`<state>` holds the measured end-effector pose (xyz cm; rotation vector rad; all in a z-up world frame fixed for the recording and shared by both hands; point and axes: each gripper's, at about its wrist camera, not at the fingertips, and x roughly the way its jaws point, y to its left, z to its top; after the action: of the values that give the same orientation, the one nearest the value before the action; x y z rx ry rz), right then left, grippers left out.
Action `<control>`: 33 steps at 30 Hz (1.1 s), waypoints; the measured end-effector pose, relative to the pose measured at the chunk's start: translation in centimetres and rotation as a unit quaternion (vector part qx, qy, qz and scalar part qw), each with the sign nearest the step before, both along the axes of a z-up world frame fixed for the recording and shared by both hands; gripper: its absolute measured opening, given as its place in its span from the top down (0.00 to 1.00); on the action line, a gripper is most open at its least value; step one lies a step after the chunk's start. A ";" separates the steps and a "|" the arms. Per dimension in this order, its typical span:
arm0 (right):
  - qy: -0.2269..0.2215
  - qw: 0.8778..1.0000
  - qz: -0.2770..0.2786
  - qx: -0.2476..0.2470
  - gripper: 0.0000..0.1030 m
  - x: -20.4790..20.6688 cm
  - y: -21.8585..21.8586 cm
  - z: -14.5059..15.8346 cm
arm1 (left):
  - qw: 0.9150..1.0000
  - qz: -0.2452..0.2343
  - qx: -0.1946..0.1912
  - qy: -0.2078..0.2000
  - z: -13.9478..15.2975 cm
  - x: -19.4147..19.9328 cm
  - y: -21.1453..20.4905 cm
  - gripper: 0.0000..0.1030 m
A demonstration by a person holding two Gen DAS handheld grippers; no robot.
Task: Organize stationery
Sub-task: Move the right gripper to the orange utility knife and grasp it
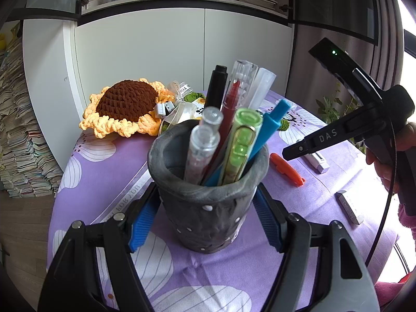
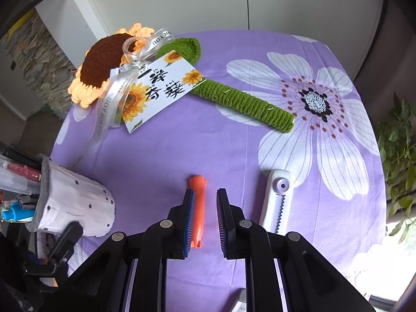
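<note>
Our right gripper (image 2: 205, 218) hangs with jaws apart; the orange pen (image 2: 198, 213) lies between them, nearer the left pad. It looks light, stiff and slippery, so we grip mid-barrel. Our left gripper (image 1: 206, 221) brackets the pen holder (image 1: 208, 202), contact unclear.

Your left gripper (image 1: 208, 218): black plastic linkage arms, round silver pivot screws at the joints, blue ribbed pads (image 1: 141, 225) lining the inner face of each finger.

Your right gripper (image 2: 205, 221): the same black linkage, silver pivot screws and blue ribbed pads (image 2: 188, 223). From the left wrist view its body shows a white "DAS" marking (image 1: 328, 135), a small green indicator light (image 1: 333, 52) on a black housing, and a thin black cable (image 1: 387, 202) trailing down.

Your right hand (image 1: 390, 156): bare skin, with a pink fuzzy sleeve (image 1: 408, 215) at the wrist.
</note>
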<state>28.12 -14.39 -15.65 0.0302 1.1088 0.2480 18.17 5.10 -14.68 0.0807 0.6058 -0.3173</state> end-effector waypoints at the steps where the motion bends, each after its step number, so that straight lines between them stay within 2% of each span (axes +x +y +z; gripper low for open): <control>1: 0.003 1.000 -0.001 0.000 0.85 0.1 0.0 -0.2 | 1.000 0.000 0.000 0.000 0.0 0.0 0.0 0.31; 4: 0.012 1.000 -0.001 0.005 0.84 0.3 -0.1 -0.7 | 1.000 0.000 0.000 0.000 0.0 0.0 0.0 0.31; 8: 0.012 1.000 -0.003 0.009 0.78 0.4 -0.1 -0.8 | 1.000 0.000 0.000 0.001 0.0 0.0 0.0 0.31; 22: 0.016 1.000 0.009 0.005 0.78 1.5 1.2 -1.4 | 1.000 0.000 0.000 0.001 0.0 0.0 0.0 0.31; 24: 0.010 1.000 0.015 -0.009 0.78 1.4 1.7 -1.4 | 1.000 0.000 0.000 0.001 -0.1 0.0 0.0 0.31; 26: 0.002 0.999 0.025 -0.024 0.84 1.2 2.4 -1.5 | 1.000 0.000 0.000 0.001 -0.1 0.0 0.0 0.31; 28: -0.011 0.999 0.032 -0.025 0.84 0.7 2.8 -1.1 | 1.000 0.000 0.000 0.002 -0.1 0.0 0.0 0.31; 33: -0.063 0.997 0.038 -0.006 0.85 -1.2 2.9 2.6 | 1.000 0.000 0.000 0.001 -0.1 0.0 0.0 0.31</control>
<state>26.94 -11.51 -13.06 -0.0375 0.9868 0.3081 18.16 5.06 -14.73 0.0802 0.6082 -0.3176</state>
